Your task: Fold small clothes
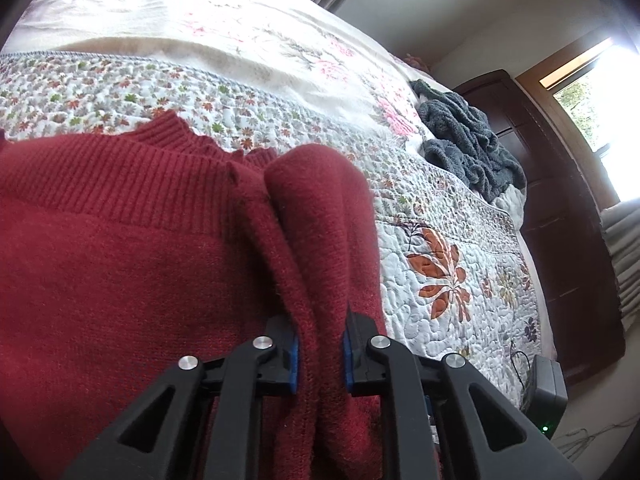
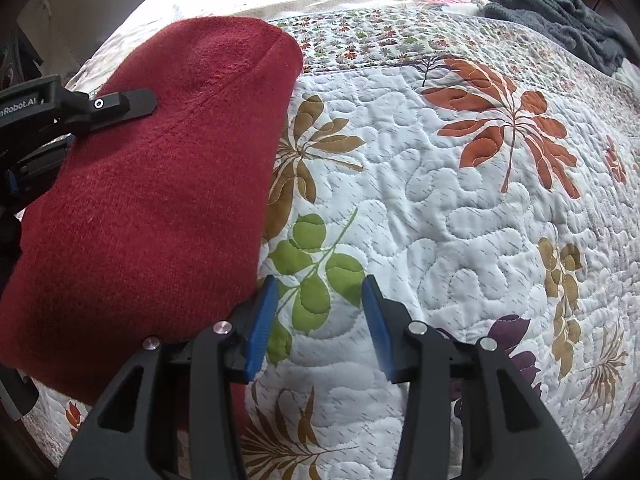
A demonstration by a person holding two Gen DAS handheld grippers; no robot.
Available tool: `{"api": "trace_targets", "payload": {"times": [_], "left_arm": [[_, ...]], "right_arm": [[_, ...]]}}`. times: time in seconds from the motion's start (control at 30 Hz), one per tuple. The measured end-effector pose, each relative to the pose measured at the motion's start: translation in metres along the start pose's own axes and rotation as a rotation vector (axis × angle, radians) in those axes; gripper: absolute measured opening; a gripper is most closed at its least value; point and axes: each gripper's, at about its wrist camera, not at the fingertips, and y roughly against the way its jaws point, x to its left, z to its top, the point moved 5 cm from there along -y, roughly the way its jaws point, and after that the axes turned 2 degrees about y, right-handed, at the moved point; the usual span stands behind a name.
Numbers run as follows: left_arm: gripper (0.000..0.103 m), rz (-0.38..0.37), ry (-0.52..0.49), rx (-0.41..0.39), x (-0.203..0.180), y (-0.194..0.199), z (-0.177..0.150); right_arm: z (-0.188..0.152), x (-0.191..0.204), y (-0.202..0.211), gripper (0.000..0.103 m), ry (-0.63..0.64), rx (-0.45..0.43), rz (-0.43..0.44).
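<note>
A dark red knit sweater [image 1: 120,264] lies on the floral quilt [image 1: 440,264], its ribbed hem toward the far side. My left gripper [image 1: 320,344] is shut on a folded ridge of the red sweater, which bunches up between the blue pads. In the right wrist view the same sweater [image 2: 152,200] shows as a folded red slab on the left, with the left gripper's black finger [image 2: 120,102] resting on its upper left. My right gripper [image 2: 320,320] stands open just right of the sweater's edge, over bare quilt [image 2: 460,208], holding nothing.
A grey fleecy garment [image 1: 464,140] lies bunched at the bed's far right corner, seen also as a grey heap [image 2: 552,12]. A cream flowered bedspread [image 1: 200,20] covers the far half. A dark wooden footboard [image 1: 560,220] and a small black device [image 1: 546,392] are at the right.
</note>
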Motion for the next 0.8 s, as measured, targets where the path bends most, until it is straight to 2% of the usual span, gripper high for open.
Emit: {"api": "trace_targets", "payload": {"times": [0.2, 0.43, 0.6, 0.8], "left_arm": [[0.014, -0.08, -0.016, -0.036, -0.014, 0.022, 0.006], [0.014, -0.096, -0.026, -0.084, -0.007, 0.061, 0.017], [0.014, -0.071, -0.01, -0.125, 0.018, 0.097, 0.03], [0.014, -0.03, 0.045, -0.145, 0.069, 0.131, 0.039]], "right_arm": [[-0.003, 0.003, 0.016, 0.043, 0.01, -0.026, 0.004], [0.004, 0.013, 0.039, 0.045, 0.034, -0.064, 0.003], [0.008, 0.029, 0.046, 0.045, 0.047, -0.07, 0.032], [0.014, 0.055, 0.045, 0.045, 0.076, -0.066, 0.079]]}}
